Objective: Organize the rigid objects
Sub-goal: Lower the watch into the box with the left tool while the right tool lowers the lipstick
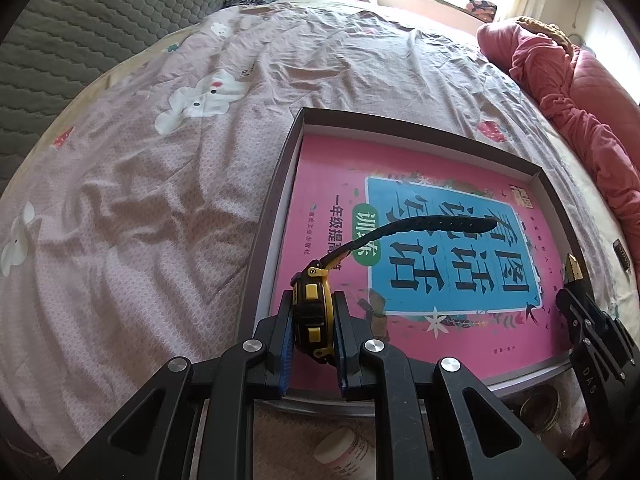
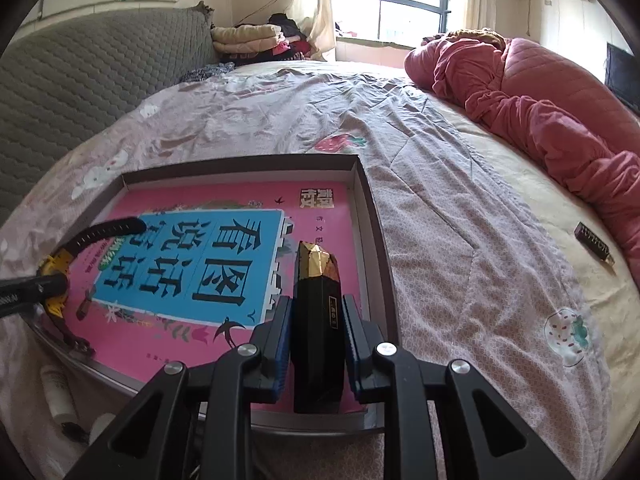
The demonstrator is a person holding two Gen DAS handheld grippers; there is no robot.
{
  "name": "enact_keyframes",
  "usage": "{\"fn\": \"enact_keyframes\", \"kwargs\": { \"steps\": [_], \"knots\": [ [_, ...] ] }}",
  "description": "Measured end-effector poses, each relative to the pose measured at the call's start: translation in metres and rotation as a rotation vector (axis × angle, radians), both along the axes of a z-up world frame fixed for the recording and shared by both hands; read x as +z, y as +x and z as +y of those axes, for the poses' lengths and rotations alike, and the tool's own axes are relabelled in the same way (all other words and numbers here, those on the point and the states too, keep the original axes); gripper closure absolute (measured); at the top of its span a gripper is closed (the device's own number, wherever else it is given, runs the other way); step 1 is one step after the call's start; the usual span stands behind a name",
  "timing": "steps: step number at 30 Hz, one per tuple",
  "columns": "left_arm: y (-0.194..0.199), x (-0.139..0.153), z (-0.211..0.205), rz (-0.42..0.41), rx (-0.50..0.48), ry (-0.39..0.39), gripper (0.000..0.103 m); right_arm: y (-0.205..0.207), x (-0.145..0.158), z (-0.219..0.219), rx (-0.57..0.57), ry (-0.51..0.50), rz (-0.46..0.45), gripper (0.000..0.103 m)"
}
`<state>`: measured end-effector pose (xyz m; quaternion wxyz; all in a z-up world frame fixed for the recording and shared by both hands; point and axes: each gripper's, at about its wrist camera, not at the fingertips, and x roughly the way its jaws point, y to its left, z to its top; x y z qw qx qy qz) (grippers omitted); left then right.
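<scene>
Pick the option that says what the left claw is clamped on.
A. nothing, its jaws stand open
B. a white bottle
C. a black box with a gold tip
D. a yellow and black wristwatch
D: in the left wrist view the left claw pinches the case of the yellow and black wristwatch, its strap arching over the pink book in the shallow box.

Soft daylight from the blown-out window (image 2: 394,8), sharp focus, fisheye-warped dark corners
</scene>
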<state>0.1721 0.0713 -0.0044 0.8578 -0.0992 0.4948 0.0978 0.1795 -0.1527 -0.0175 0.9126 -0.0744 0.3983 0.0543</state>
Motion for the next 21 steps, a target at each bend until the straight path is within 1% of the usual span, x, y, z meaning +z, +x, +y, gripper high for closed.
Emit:
{"fn": "enact_keyframes", "kwargs": {
  "steps": [7, 17, 21],
  "knots": [
    [-0.0049, 0.0003, 0.0043, 0.003, 0.005, 0.006, 0.086, -0.0012, -0.0037, 0.0039, 0.004, -0.024, 0.017, 0.079],
    [-0.0067, -0.0004, 0.0063, -0.003, -0.001, 0.006, 0.086, -0.0059, -0.0028, 0.0003, 0.021, 0.003, 0.011, 0.079],
    [-0.0080, 0.0011, 0.0065, -0.008, -0.004, 0.004, 0.086, -0.0083, -0.0010, -0.0044, 0.024, 0.046, 0.007, 0.079]
  ]
}}
